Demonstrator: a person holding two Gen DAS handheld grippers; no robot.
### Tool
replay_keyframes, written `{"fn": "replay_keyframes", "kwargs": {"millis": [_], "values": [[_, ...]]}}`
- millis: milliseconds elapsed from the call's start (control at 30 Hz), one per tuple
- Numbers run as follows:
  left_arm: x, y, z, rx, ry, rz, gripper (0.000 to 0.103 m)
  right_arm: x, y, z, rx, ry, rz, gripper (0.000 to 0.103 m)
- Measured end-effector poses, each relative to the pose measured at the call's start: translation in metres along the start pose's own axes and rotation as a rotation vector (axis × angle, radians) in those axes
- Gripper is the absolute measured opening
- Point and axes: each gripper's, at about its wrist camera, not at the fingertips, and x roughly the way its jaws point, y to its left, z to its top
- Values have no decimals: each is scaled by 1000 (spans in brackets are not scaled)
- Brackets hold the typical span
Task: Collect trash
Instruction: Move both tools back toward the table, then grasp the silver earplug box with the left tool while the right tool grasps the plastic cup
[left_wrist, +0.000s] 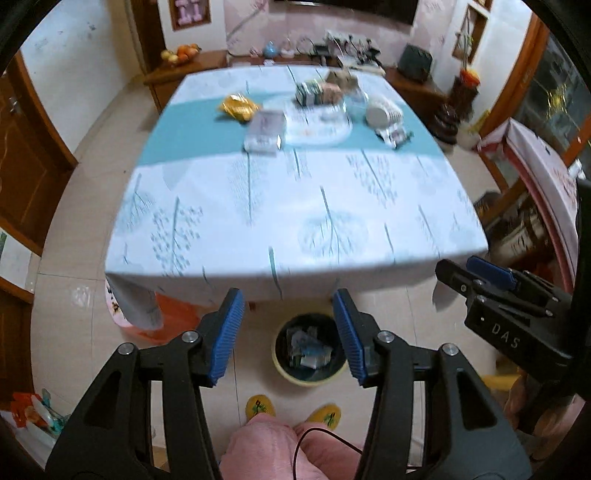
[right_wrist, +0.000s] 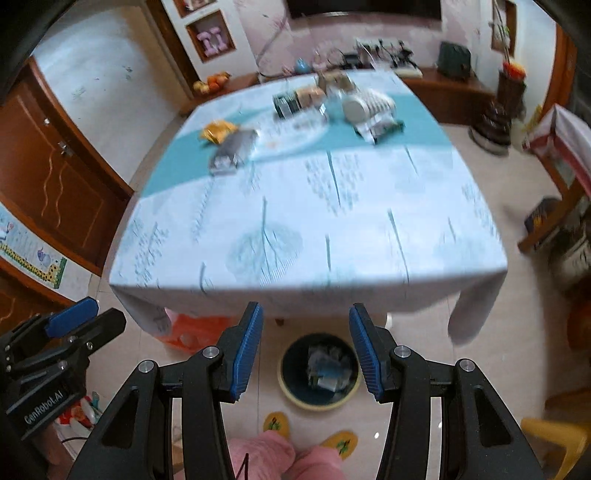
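A round bin (left_wrist: 309, 376) (right_wrist: 320, 400) with a pale rim and dark liner stands on the floor by the table's near edge, with wrappers lying in it. My left gripper (left_wrist: 288, 314) hangs high above it, open, nothing between its blue pads. My right gripper (right_wrist: 306, 332) is likewise open and empty above the bin. Far across the table lie a yellow snack packet (left_wrist: 238, 106) (right_wrist: 218, 131) and a silvery flat packet (left_wrist: 265, 132) (right_wrist: 233, 151). Each gripper shows at the edge of the other's view.
The table (left_wrist: 295, 221) (right_wrist: 314, 229) wears a blue-and-white cloth; a clear plate (left_wrist: 317, 125), small boxes (left_wrist: 319, 92) and a white cup stack (left_wrist: 384, 112) sit at its far side. A person's pink trouser legs and yellow slippers (left_wrist: 260, 406) are below. An orange stool (right_wrist: 192, 332) stands under the table.
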Motion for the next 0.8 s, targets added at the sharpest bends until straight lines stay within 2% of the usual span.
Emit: {"fn": "replay_keyframes", "kwargs": {"millis": [167, 367, 567, 800], "values": [[-1, 12, 31, -23, -47, 9, 55, 2, 15, 25, -50, -43, -7, 49], [34, 32, 71, -42, -28, -2, 55, 28, 25, 62, -63, -50, -22, 49], [103, 52, 137, -24, 48, -54, 55, 75, 25, 109, -5, -31, -66, 49], [204, 71, 229, -16, 147, -104, 55, 140, 0, 174, 153, -1, -117, 49]]}}
